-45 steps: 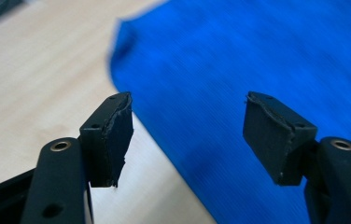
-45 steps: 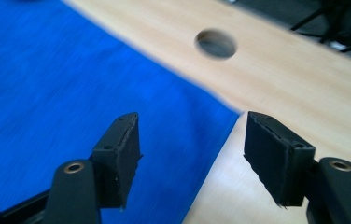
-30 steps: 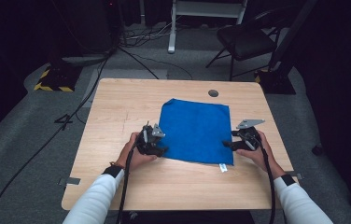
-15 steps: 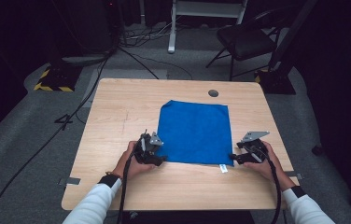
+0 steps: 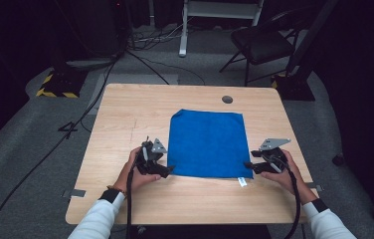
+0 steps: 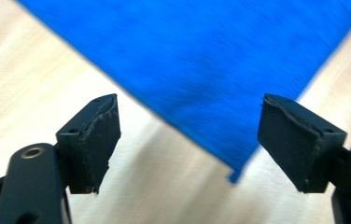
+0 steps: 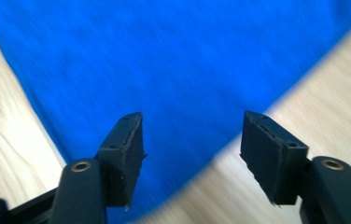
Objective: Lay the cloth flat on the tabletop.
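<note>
Cloth [image 5: 207, 144], blue and flat on the desk [image 5: 125, 119], lies between both tools. Left gripper [image 5: 167, 170], jaws just widening and empty, faces its near corner; right gripper [image 5: 248, 166], narrowing yet unclamped, faces the opposite corner, likely to pinch both together.

Blurred across both gripper views: blue cloth [image 6: 211, 60], weave unreadable, far edges cut off by the frame. Small white tag [image 5: 242, 182] at its near edge (too small to read). Chair [image 5: 262, 42] half lost in darkness.
</note>
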A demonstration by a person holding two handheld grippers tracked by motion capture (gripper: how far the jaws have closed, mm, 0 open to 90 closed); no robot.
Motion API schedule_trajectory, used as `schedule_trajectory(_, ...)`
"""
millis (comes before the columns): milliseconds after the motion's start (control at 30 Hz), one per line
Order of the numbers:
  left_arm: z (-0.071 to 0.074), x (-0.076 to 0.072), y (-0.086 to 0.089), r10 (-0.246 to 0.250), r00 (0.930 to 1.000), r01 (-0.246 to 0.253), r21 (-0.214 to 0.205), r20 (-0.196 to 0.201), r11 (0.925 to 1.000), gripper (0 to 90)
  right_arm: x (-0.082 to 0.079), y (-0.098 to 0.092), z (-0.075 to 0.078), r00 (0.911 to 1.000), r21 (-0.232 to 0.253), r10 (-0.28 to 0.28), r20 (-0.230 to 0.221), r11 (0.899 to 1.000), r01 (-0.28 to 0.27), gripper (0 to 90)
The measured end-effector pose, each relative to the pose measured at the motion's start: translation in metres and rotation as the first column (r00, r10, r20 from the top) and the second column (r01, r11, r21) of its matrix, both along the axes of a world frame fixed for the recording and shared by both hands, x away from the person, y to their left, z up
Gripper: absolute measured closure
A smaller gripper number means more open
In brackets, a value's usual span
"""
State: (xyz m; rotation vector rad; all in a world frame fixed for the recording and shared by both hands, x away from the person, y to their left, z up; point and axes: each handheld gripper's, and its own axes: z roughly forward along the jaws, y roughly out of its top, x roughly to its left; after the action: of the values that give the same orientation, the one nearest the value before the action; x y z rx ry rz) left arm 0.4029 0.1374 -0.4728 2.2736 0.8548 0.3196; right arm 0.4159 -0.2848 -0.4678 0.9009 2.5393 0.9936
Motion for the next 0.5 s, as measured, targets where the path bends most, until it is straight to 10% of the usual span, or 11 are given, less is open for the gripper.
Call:
schedule_trajectory(267, 0.011, 0.027, 0.010, 0.039, 0.9976, -0.038, -0.018, 0.057, 0.9991, 21.7, 0.000, 0.072, 0.009, 0.9875, 0.090, 0.155, 0.029, 0.984, -0.157, 46.5)
schedule_trajectory(500, 0.020, 0.073, 0.012, 0.089, 0.9944, -0.082, -0.112, 0.057, 0.9904, 23.1, -0.004, 0.153, 0.005, 0.9504, 0.081, 0.309, 0.036, 0.947, -0.311, 46.9)
